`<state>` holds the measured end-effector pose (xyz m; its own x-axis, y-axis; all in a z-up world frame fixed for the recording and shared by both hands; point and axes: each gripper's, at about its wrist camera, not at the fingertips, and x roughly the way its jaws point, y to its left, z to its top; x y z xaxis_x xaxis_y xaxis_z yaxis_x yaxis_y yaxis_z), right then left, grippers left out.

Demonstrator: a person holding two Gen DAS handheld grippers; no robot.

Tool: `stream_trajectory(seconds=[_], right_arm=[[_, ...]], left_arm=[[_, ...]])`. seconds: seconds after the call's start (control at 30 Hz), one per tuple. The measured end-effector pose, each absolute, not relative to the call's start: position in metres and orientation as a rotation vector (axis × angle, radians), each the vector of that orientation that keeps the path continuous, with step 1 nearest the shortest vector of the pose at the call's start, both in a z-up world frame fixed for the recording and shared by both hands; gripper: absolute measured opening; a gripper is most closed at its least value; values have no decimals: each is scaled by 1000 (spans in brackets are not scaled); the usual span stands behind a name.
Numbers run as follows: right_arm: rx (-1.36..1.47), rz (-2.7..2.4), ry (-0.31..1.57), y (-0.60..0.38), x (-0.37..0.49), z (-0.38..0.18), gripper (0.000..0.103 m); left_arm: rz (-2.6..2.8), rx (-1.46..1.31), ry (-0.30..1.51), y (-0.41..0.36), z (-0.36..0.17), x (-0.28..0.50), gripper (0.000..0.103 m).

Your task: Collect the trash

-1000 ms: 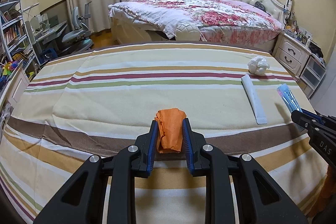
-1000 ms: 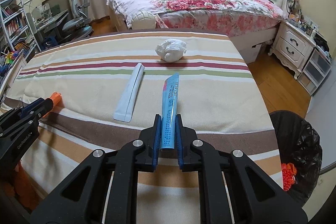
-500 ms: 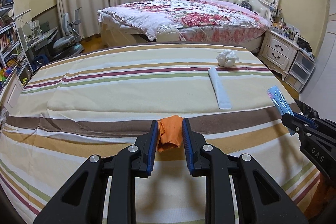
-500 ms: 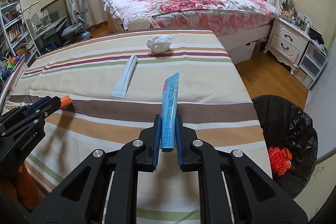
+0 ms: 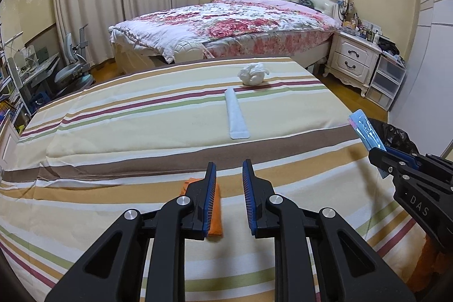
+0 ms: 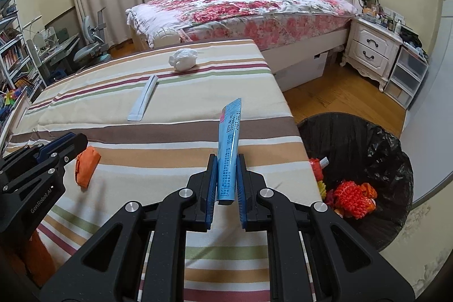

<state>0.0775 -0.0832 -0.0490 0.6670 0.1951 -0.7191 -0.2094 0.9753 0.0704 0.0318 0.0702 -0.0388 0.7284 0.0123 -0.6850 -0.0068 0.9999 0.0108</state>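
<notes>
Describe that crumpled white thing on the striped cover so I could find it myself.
Start at the striped cover in front of the floral bed. At its far end sits a crumpled white wad, just beyond a flat pale strip. It alone is lumpy and rounded.

1. On striped table (image 6: 170,217): wad (image 6: 86,166) near left, flat packet (image 6: 143,98) mid, crumpled tissue (image 6: 183,58) behind it.
2. Right of table, on floor: bin (image 6: 376,149) with trash inside.
3. Behind table: bed (image 6: 240,4); nightstand (image 6: 373,53) right of bed.
</notes>
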Motion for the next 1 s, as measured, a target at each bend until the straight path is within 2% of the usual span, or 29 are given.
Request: stream_trajectory(seconds=[0.2,0.73,1.0], right_arm=[[5,203,809,-100,76,-52,13],[0,236,828,-88,76,-61,13],[-3,251,838,-81,77,-66,13]], left_arm=[[-12,23,762,56,-41,30,20],[44,-6,791,77,-53,27,21],[53,-45,809,89,-58,24,29]])
